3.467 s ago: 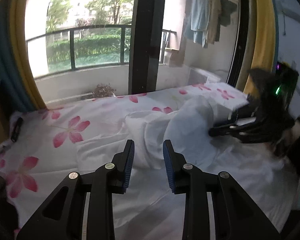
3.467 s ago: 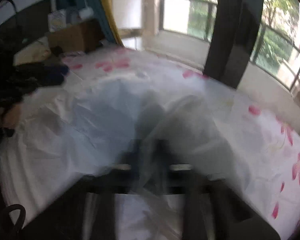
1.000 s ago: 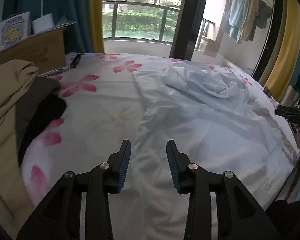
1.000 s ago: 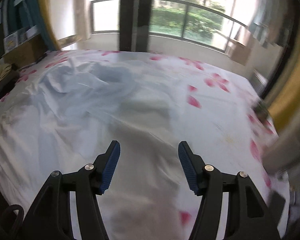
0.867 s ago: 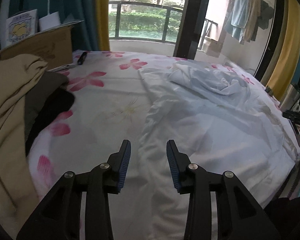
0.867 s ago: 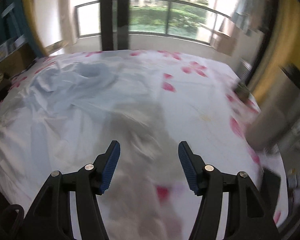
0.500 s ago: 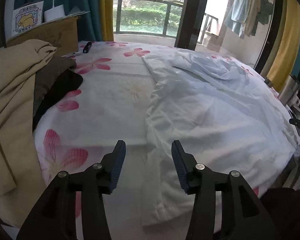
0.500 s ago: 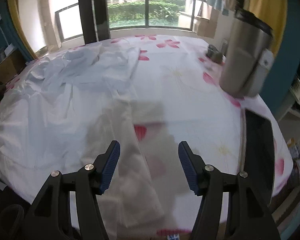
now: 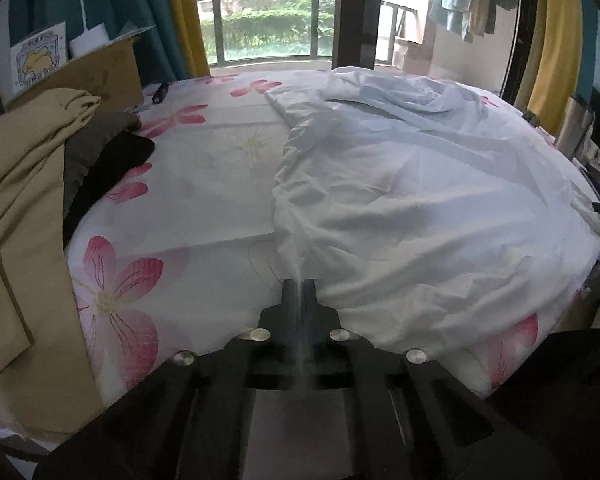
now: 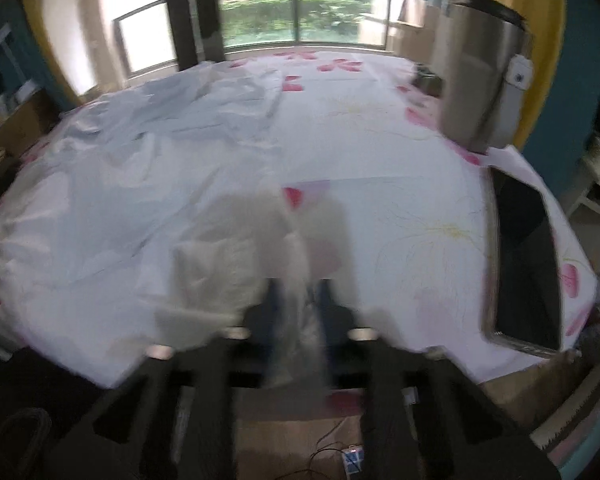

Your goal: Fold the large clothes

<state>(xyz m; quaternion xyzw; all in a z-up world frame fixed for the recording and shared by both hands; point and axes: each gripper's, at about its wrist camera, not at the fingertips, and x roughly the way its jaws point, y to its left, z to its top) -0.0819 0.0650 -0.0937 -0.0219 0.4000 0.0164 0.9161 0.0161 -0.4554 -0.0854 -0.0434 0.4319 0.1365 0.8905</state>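
Observation:
A large white garment (image 9: 400, 200) lies crumpled over the right half of a bed with a pink-flower cover (image 9: 204, 184). At the bed's near edge, my left gripper (image 9: 299, 286) has its jaws closing tight on the garment's left hem, and a strip of white cloth runs back between the fingers. The right wrist view is blurred. There the garment (image 10: 140, 168) covers the left of the bed, and my right gripper (image 10: 298, 292) is closing on its near right corner, with bunched white fabric pinched between the blue pads.
Tan clothes (image 9: 24, 208) and a dark garment (image 9: 112, 156) are piled at the bed's left, before a cardboard box (image 9: 96, 76). A tall metal bin (image 10: 480, 80) stands at the far right and a dark flat panel (image 10: 524, 260) lies on the right edge. Balcony windows lie behind.
Both grippers went from open to shut, each pinching an edge of the white garment. Both moved down and toward the near edge of the bed.

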